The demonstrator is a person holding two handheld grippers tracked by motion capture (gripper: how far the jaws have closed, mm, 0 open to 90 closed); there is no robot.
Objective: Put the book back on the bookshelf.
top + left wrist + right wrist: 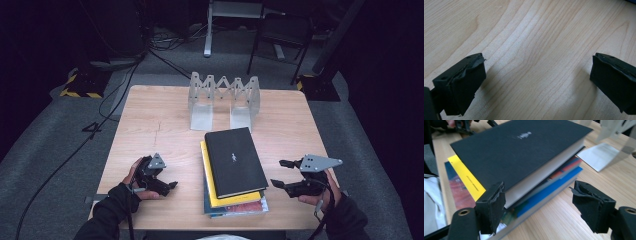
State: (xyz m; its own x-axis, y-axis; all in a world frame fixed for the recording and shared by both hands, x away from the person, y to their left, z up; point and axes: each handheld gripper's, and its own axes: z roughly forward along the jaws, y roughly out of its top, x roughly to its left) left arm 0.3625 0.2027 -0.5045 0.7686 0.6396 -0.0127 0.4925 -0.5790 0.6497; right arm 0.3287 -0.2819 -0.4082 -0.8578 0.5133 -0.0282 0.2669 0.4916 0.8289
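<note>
At worktop (pixel 150 120) centre, toward six o'clock: stack of books, black book (pixel 234 160) topmost. Right tool (pixel 284 175) at three o'clock of stack, jaws wide apart, empty, aimed at book's edge; left tool (pixel 167 181) at nine o'clock, likewise spread. Probably approach stage; next, closing on black book. Rack (pixel 223 100) at twelve o'clock; nothing blocking.

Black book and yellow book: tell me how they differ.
The black book lies on top of the stack with its whole cover showing; the yellow book sits beneath it, showing just an edge strip. The black book looks thicker; the yellow book looks thin. Both lie flat in one stack.
</note>
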